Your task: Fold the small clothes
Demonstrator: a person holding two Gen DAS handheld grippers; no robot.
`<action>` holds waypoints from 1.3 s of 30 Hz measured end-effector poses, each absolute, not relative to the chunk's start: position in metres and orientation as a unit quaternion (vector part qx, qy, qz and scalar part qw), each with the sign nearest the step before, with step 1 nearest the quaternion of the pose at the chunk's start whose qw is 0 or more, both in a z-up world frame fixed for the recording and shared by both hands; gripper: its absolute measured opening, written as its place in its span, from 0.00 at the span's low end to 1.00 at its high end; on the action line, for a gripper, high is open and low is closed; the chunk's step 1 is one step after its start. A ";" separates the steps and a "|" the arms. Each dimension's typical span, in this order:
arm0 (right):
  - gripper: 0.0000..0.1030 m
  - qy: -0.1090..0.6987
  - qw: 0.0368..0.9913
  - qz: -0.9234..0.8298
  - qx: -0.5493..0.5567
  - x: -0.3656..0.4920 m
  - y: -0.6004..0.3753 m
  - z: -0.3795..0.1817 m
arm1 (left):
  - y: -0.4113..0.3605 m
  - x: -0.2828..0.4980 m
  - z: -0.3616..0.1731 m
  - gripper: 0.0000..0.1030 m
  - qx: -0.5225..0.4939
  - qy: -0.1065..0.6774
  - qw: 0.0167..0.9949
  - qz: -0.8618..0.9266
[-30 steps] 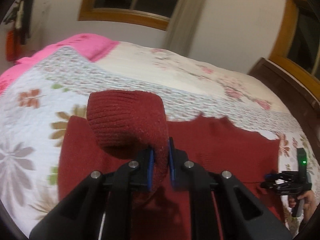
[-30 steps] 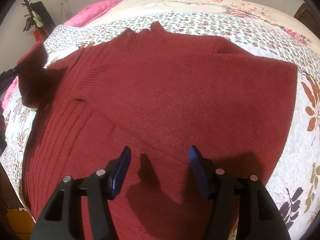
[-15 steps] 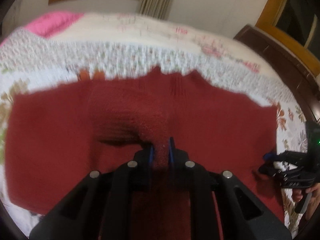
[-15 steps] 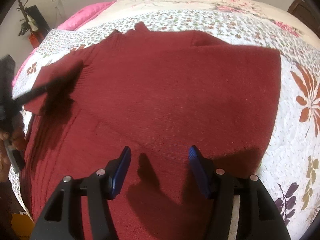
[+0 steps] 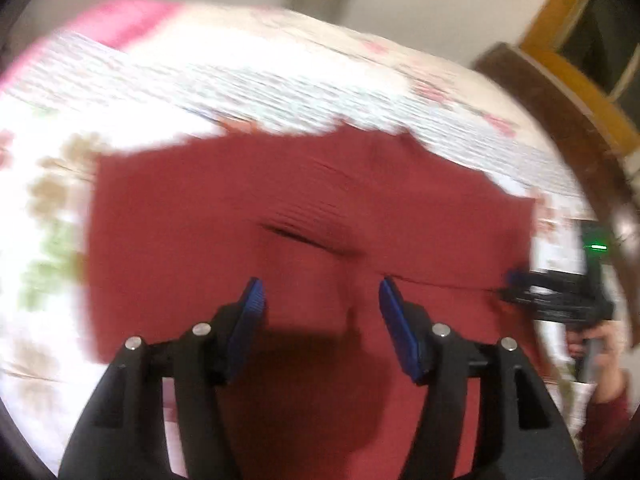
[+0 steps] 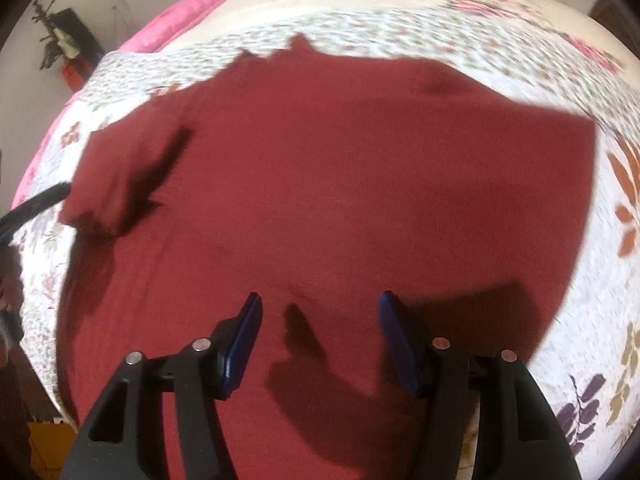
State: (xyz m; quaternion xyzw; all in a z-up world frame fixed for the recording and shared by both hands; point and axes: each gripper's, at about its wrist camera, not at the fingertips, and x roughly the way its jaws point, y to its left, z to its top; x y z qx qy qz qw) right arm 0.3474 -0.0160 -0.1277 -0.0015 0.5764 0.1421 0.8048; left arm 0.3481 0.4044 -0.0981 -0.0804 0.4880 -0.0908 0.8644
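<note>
On the floral quilted bed [image 6: 624, 152] the dark red knitted sweater [image 6: 340, 168] lies flat; left claw [image 5: 320, 312] and right claw [image 6: 320, 336] gape empty above it; folded sleeve [image 6: 116, 176] lies nearer the left

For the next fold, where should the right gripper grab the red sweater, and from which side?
Probably the right side edge of the red sweater, near its lower corner, approached from the right over the floral quilt. That edge lies flat, straight and exposed there. The right gripper hovers open over the hem.
</note>
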 end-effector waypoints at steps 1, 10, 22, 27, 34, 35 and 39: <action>0.59 0.576 0.804 0.144 -0.010 0.349 -0.008 -0.126 | 0.414 0.355 -0.104 0.59 -0.073 0.503 0.859 -0.068; 0.59 0.550 0.804 0.209 -0.082 0.379 0.110 -0.103 | 0.448 0.382 -0.163 0.57 -0.097 0.566 0.818 -0.040; 0.20 0.548 0.792 0.206 -0.176 0.430 0.216 -0.140 | 0.459 0.381 -0.163 0.58 -0.125 0.560 0.817 -0.064; 0.11 0.530 0.814 0.212 -0.103 0.426 0.170 -0.119 | 0.458 0.379 -0.164 0.58 -0.129 0.553 0.820 -0.068; 0.40 0.566 0.804 0.181 0.002 0.399 0.052 -0.120 | 0.458 0.372 -0.159 0.58 -0.120 0.550 0.823 -0.069; 0.43 0.569 0.803 0.175 0.011 0.398 0.038 -0.123 | 0.459 0.372 -0.156 0.59 -0.124 0.550 0.823 -0.068; 0.49 0.581 0.786 0.190 0.093 0.403 0.010 -0.133 | 0.465 0.367 -0.136 0.59 -0.157 0.533 0.829 -0.072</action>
